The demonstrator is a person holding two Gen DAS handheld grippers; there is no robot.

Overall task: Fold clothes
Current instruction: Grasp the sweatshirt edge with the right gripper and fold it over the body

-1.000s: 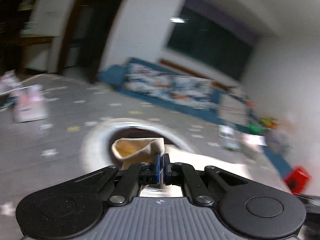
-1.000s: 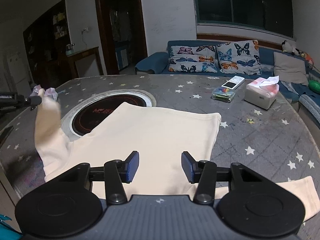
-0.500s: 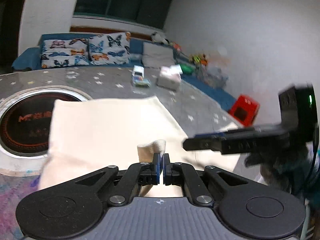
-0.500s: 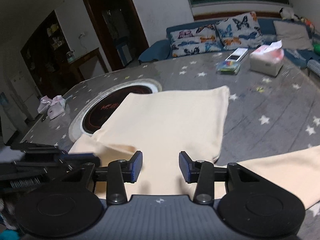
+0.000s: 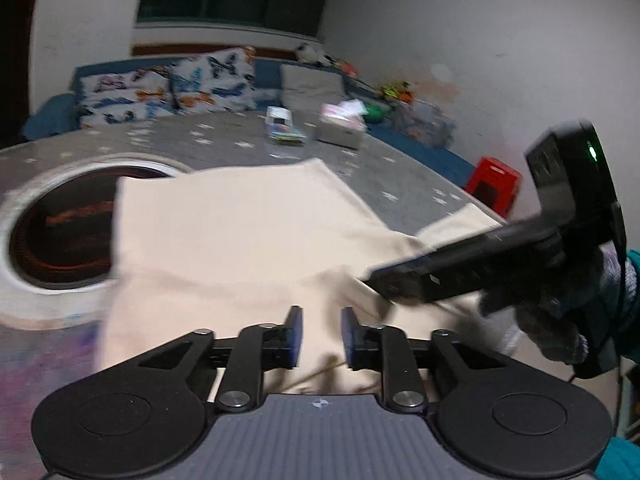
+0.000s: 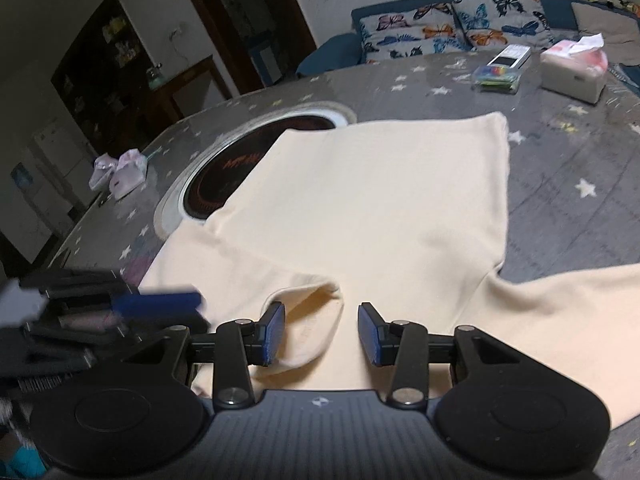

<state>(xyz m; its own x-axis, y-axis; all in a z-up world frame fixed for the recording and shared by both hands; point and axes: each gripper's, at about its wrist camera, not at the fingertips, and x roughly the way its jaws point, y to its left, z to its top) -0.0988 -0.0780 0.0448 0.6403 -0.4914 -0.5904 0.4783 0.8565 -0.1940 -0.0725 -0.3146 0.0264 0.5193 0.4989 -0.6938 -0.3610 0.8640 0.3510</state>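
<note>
A cream long-sleeved garment (image 6: 380, 200) lies spread on the grey star-patterned table (image 6: 568, 184). Its left sleeve is folded across the body, the cuff (image 6: 316, 320) lying just ahead of my right gripper (image 6: 322, 334), which is open over it. The other sleeve (image 6: 560, 320) stretches out to the right. In the left wrist view the same garment (image 5: 240, 232) fills the middle, and my left gripper (image 5: 320, 336) is open just above the cloth, holding nothing. The right gripper (image 5: 480, 264) crosses that view from the right, in a gloved hand (image 5: 560, 312).
A round inset burner (image 6: 240, 160) lies partly under the garment. A tissue box (image 6: 574, 68), a remote and a small clear box (image 6: 498, 76) sit at the far right of the table. Pink items (image 6: 120, 168) rest at the left edge. A sofa with butterfly cushions (image 6: 452, 24) stands behind.
My left gripper carried the sleeve cuff across the garment's body, then opened and let it go. My right gripper stayed open and moved closer over the cuff.
</note>
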